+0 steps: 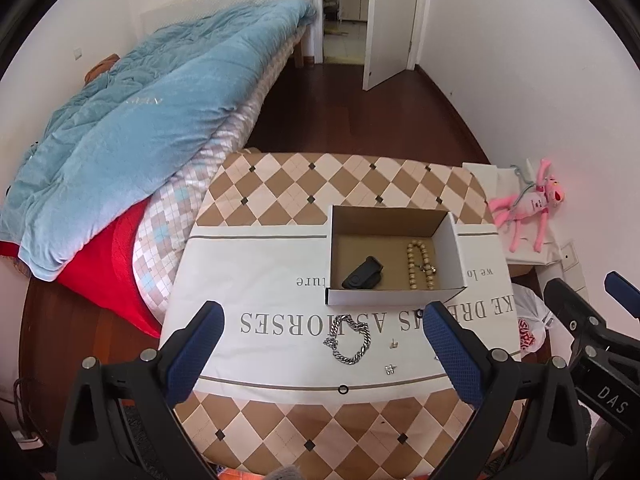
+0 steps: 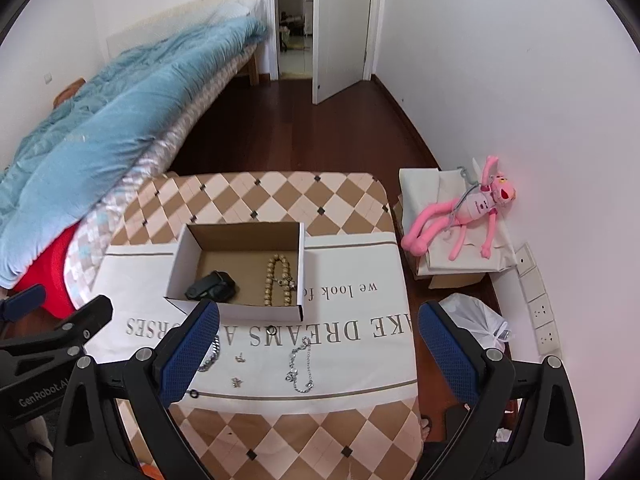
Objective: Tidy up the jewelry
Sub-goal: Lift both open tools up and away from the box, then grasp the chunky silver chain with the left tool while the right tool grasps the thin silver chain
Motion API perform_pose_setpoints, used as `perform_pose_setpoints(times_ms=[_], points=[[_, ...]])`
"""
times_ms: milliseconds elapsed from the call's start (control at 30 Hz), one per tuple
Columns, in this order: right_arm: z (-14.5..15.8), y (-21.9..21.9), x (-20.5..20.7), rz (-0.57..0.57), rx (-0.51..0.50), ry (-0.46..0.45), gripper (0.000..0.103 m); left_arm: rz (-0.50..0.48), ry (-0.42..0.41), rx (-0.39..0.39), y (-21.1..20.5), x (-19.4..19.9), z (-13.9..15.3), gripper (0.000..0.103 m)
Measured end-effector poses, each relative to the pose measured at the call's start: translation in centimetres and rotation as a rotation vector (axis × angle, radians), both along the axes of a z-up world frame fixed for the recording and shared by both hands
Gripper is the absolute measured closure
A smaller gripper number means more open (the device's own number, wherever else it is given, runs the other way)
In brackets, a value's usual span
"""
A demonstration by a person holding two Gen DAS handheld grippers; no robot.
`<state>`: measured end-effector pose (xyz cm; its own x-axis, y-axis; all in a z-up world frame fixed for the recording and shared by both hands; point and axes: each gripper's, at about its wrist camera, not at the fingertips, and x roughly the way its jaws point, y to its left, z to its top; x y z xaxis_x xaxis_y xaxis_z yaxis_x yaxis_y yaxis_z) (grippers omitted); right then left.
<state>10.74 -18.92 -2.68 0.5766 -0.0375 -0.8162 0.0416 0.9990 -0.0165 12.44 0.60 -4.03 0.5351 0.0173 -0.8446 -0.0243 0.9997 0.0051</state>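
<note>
An open cardboard box (image 1: 452, 248) (image 2: 176, 264) stands on a white printed cloth (image 1: 264, 264) (image 2: 360, 308). It holds a black object (image 1: 362, 273) (image 2: 211, 286) and a wooden bead bracelet (image 1: 420, 264) (image 2: 276, 278). A thick silver chain (image 1: 350, 340) (image 2: 212, 354), a thin silver chain (image 2: 300, 364), two small earrings (image 1: 390, 368) (image 2: 240, 357) and a black ring (image 1: 343, 390) (image 2: 194, 395) lie on the cloth in front of the box. My left gripper (image 1: 320, 340) is open above the thick chain. My right gripper (image 2: 318, 340) is open above the thin chain. Both are empty.
The checkered table (image 1: 304, 184) (image 2: 280, 432) stands beside a bed with a blue quilt (image 1: 140, 120) (image 2: 120, 112). A pink plush toy (image 1: 528, 200) (image 2: 468, 212) lies on a box to the right. A white plastic bag (image 2: 480, 320) sits on the floor below it.
</note>
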Motion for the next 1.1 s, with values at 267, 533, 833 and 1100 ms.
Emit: perform_pose_setpoints(times_ms=[267,533,833,1100], points=[[2.0,0.1,-2.2,-0.002,0.027,-0.035,0.002,0.026,-0.021,0.008,0.1,-1.7,1.4,0.001],[-3.0,-1.6,-2.5,-0.035,0.122,0.103,0.002,0.111,0.064,0.059,1.4,-1.9,-4.2,0.001],[-14.2,-3.8,-1.2,-0.075,0.222,0.309,0.02,0.113,0.25,0.124,2.3,-1.9,-14.2,0.001],[-20.2,-3.8,-0.1,-0.088,0.219,0.395,0.029,0.062,0.37,0.041,1.7,-0.9,-18.8,0.003]])
